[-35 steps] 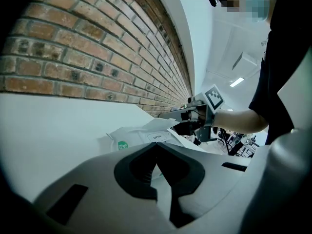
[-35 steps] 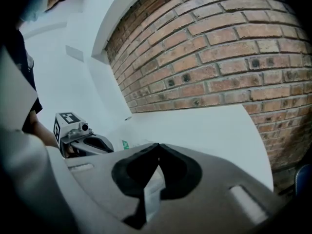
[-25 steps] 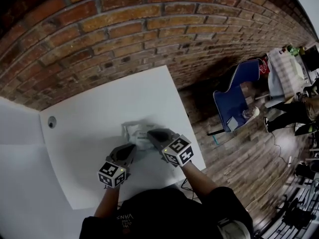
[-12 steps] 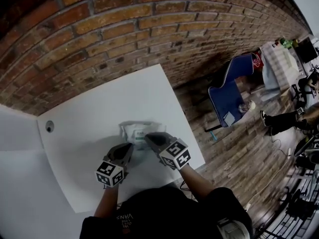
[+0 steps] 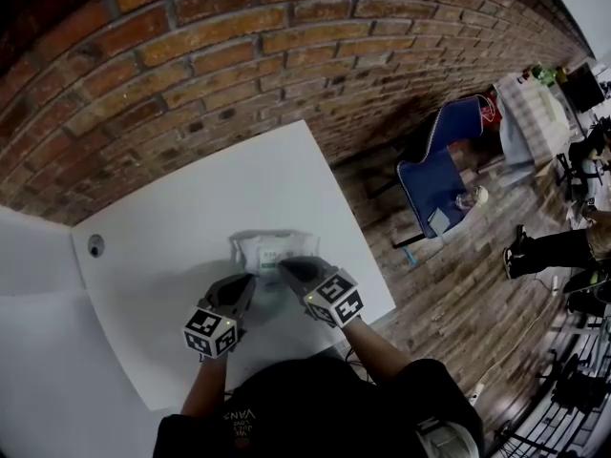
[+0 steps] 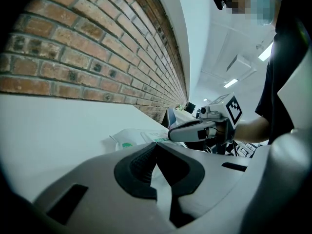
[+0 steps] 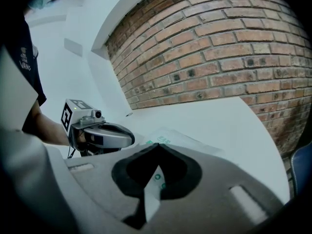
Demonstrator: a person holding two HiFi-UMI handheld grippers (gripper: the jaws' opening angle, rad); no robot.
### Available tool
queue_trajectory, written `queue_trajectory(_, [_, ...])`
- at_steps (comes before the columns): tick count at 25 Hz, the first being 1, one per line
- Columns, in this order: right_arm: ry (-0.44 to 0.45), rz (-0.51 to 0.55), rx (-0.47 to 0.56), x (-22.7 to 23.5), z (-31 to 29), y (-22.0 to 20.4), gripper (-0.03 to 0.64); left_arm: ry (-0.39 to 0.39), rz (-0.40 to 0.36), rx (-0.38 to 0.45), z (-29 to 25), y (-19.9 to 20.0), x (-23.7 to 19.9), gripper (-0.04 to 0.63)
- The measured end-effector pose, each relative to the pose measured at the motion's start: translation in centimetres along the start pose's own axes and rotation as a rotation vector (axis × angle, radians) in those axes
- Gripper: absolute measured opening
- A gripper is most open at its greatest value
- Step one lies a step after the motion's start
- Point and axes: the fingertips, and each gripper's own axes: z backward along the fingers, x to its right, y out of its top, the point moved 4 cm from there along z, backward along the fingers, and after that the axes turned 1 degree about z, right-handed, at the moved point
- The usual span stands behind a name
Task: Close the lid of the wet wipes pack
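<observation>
Wet wipes pack (image 5: 267,252), head view: flat on the white table (image 5: 162,246), toward my side of it, right in front of me. Lid down or up? I can't tell from up here.
Left gripper (image 5: 250,283), head view: nose aimed at the pack's near left edge, just beside it. The marker cube (image 5: 211,332) is back toward me.
Right gripper (image 5: 290,267), head view: nose over the pack's near right corner. Touching or just above it, I can't say.
Surroundings, head view: brick wall (image 5: 239,65) behind the table, a round hole (image 5: 94,246) in the tabletop well off to my left, and a blue chair (image 5: 439,184) on the floor to my right.
Left gripper view, my jaws: pressed together at the tips with nothing clamped. A pale surface shows through the opening behind them.
Left gripper view, pack (image 6: 127,139): just ahead of my tips, green print on top. The right gripper (image 6: 171,133) sits low over its far side.
Right gripper view, my jaws: tips closed on each other. Through the gap behind them I see white wrapper with green print, right underneath.
Right gripper view, pack (image 7: 183,139): directly below and ahead of my nose, flat on the table. The left gripper (image 7: 131,139) is just beside it, on the picture's left.
</observation>
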Motion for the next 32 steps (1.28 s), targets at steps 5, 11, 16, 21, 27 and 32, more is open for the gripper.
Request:
queue_trajectory(5, [-0.015,0.006,-0.015,0.0,-0.2,-0.6,-0.002,-0.003,0.001,0.000,-0.1,-0.1,-0.1,0.000])
queue_trajectory(11, [-0.034,0.028,-0.043,0.0,-0.6,-1.0,-0.002,-0.006,0.003,-0.004,-0.2,-0.2,-0.3,0.000])
queue_trajectory(16, [-0.060,0.096,-0.096,-0.3,-1.0,-1.2,-0.002,-0.004,0.009,-0.004,-0.1,-0.2,-0.3,0.000])
queue_trajectory(21, [-0.067,0.110,-0.111,-0.2,-1.2,-1.3,-0.002,0.000,0.014,-0.005,-0.2,-0.2,-0.5,0.000])
queue_trajectory(27, [-0.100,0.128,-0.127,-0.3,-1.6,-1.5,-0.002,0.001,0.019,-0.004,-0.5,-0.3,-0.7,0.000])
queue_trajectory(32, [-0.108,0.145,-0.164,-0.3,-1.8,-1.5,-0.002,-0.005,0.022,-0.003,-0.6,-0.3,-0.6,0.000])
